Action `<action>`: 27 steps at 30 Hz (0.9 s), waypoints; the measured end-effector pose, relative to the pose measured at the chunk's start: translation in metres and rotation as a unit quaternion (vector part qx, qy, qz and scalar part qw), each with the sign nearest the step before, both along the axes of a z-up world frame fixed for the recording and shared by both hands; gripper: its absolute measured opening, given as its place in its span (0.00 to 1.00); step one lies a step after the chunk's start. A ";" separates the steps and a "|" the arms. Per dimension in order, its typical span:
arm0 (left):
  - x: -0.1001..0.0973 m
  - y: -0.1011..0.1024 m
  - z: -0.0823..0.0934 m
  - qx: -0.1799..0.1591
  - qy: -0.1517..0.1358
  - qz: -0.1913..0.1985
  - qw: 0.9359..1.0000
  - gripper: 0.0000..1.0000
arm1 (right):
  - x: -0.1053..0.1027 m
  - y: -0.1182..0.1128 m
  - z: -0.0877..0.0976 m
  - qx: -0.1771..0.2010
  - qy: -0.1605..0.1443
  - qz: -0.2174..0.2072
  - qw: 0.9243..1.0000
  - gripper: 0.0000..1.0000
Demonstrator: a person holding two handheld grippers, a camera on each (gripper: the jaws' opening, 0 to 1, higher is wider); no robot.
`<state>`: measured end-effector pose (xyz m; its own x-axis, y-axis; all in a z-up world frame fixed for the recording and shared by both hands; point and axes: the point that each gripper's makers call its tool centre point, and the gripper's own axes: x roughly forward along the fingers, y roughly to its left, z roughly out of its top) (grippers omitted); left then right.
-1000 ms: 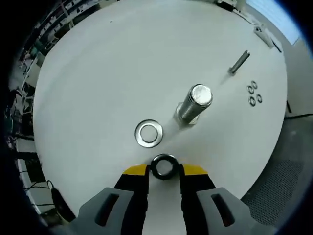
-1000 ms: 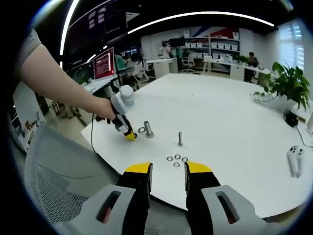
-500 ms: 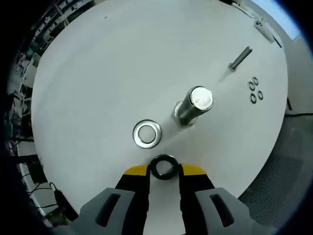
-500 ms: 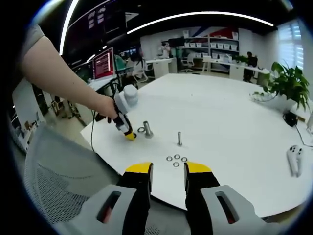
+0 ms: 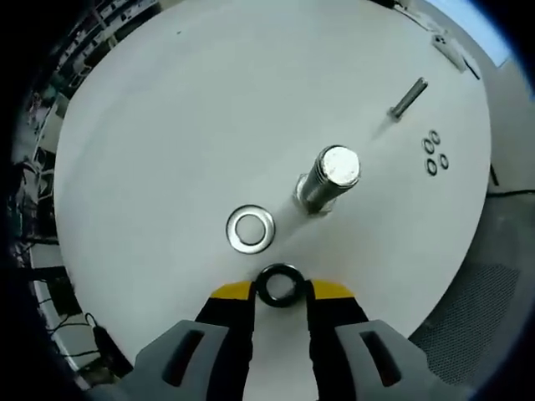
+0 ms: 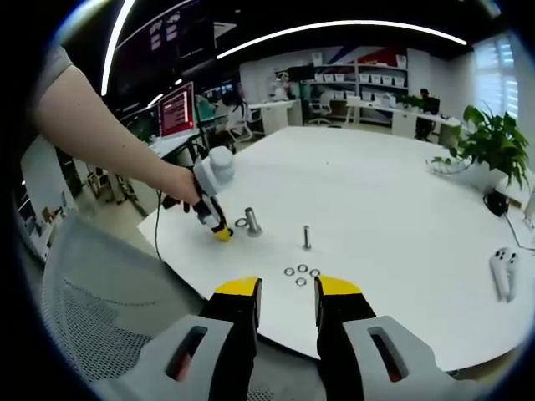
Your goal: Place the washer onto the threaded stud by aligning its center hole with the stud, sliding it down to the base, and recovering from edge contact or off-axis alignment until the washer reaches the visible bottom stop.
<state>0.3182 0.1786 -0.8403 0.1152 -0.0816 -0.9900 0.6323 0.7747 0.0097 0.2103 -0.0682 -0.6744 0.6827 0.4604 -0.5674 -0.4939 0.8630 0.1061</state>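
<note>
The left tool (image 5: 282, 288) pinches a dark ring, the washer (image 5: 281, 285), between its yellow tips, low over the white worktop (image 5: 167, 125). The big threaded stud (image 5: 329, 178) stands upright just ahead and a little to the right of the tool. Its flat shiny top faces up, so the hole in the washer must come right over that top and then go straight down. A silver washer (image 5: 250, 229) lies flat between the tool and the stud, a bit to the left. The right tool (image 6: 286, 292) is far back past the worktop edge, holding nothing, its jaws a little apart. The left tool is much nearer the stud, so this looks like its job.
</note>
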 end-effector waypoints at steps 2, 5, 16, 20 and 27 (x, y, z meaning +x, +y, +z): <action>0.000 0.000 0.000 0.001 -0.001 -0.010 1.000 0.23 | 0.000 0.000 0.000 0.000 0.000 -0.001 1.000 0.28; 0.000 0.000 0.000 -0.002 -0.001 -0.021 1.000 0.25 | 0.000 0.000 0.000 0.000 0.000 -0.001 1.000 0.28; 0.001 -0.001 -0.001 0.006 0.004 -0.025 1.000 0.25 | 0.001 -0.002 0.000 0.000 0.001 -0.006 1.000 0.28; -0.001 0.000 0.000 0.007 0.002 -0.017 1.000 0.21 | 0.001 -0.002 0.000 0.000 0.001 -0.007 1.000 0.27; -0.001 0.000 0.000 0.003 0.003 -0.015 1.000 0.19 | 0.000 -0.002 0.000 -0.001 0.002 -0.006 1.000 0.27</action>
